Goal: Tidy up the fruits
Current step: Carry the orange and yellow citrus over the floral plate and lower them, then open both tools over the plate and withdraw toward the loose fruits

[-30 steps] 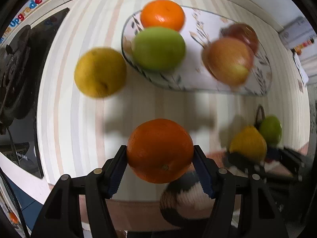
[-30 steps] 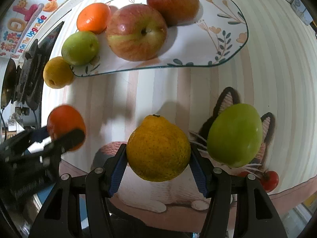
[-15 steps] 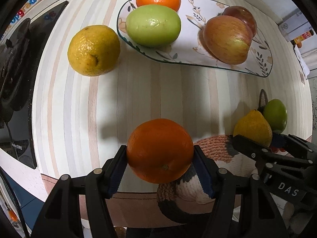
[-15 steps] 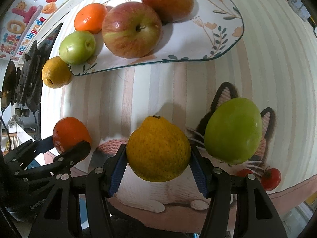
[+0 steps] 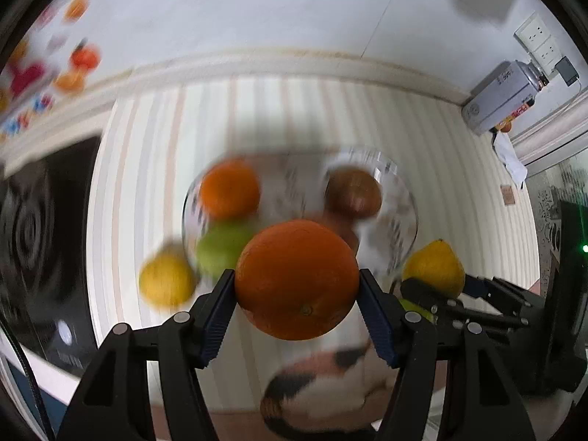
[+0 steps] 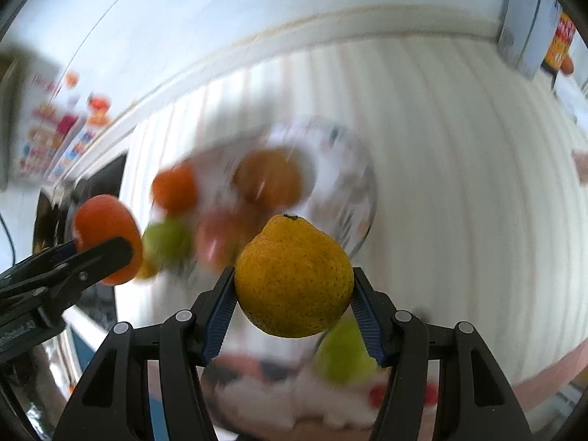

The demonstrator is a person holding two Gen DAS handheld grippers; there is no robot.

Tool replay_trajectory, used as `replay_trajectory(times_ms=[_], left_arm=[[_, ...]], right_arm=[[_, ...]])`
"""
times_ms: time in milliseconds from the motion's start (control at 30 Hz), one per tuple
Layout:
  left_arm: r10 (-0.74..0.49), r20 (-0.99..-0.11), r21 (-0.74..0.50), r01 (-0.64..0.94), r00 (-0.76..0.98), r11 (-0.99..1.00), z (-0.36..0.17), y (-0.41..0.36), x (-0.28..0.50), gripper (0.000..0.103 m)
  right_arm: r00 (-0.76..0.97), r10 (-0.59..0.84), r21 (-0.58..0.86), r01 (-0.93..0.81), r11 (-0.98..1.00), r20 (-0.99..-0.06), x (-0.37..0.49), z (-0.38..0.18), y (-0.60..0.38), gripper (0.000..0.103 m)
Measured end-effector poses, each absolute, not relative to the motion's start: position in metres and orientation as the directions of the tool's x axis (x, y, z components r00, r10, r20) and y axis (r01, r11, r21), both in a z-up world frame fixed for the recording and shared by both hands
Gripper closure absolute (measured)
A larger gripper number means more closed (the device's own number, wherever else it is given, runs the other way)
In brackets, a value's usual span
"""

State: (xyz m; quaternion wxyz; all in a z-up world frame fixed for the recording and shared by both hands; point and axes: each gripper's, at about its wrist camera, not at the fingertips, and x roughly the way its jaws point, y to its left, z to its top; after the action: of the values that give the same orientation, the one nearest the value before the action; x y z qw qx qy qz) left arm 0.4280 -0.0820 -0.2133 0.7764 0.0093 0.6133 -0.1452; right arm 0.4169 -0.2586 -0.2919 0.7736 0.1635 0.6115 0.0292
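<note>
The left gripper (image 5: 297, 303) is clenched on a large orange (image 5: 297, 280), which sits at the centre of the left wrist frame with a blue-padded finger pressed against each side. Behind it, toward the middle of that frame, the patterned plate (image 5: 402, 217) lies on the striped tablecloth (image 5: 459, 154), badly blurred; on it I can make out a smaller orange (image 5: 229, 188), a green fruit (image 5: 220, 248) partly hidden by the held orange, and a dark red apple (image 5: 353, 193). Just left of the plate, off its rim, a yellow citrus (image 5: 167, 283) rests on the cloth. At the right of the same frame the right gripper (image 5: 433, 288) shows from the side, holding a yellow fruit. In the right wrist frame that gripper (image 6: 293, 299) is grasping a bumpy yellow citrus with a stem nub (image 6: 293, 275), dead centre, both fingers tight against it. A green fruit (image 6: 343, 352) lies blurred on the cloth just below and to the right of it, partly behind the right finger. The left gripper (image 6: 99, 253) with its orange (image 6: 106, 233) appears at the left edge. A silver carton (image 5: 501, 97) stands at the upper right of the left wrist frame, near the wall. A black appliance (image 5: 40, 242) fills the left edge there.
</note>
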Motion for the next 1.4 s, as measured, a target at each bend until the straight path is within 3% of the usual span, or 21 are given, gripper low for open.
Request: replay_trajectory(times_ms=[367, 833, 967, 1100, 1400], left_arm=[[-0.128, -0.992, -0.118, 0.243, 0.023, 0.963, -0.285, -0.106, 0.54, 0.04], [-0.123, -0.992, -0.128, 0.19, -0.039, 0.973, -0.31, -0.108, 0.547, 0.039], [-0.158, -0.987, -0.161, 0.175, -0.029, 0.971, -0.306, -0.106, 0.542, 0.017], [-0.138, -0.99, -0.135, 0.18, 0.001, 0.974, -0.298, -0.104, 0.541, 0.015], [-0.091, -0.988, -0.073, 0.145, 0.122, 0.987, -0.269, -0.068, 0.51, 0.015]], right_arm=[[0.134, 0.25, 0.275, 0.216, 0.937, -0.959, 0.514, -0.338, -0.287, 0.04], [0.105, 0.282, 0.299, 0.222, 0.928, -0.954, 0.523, -0.344, -0.288, 0.034], [0.118, 0.28, 0.3, 0.228, 0.926, -0.953, 0.52, -0.341, -0.289, 0.034], [0.138, 0.275, 0.3, 0.222, 0.928, -0.951, 0.516, -0.332, -0.29, 0.033], [0.187, 0.179, 0.211, 0.162, 0.964, -0.966, 0.483, -0.298, -0.274, 0.009]])
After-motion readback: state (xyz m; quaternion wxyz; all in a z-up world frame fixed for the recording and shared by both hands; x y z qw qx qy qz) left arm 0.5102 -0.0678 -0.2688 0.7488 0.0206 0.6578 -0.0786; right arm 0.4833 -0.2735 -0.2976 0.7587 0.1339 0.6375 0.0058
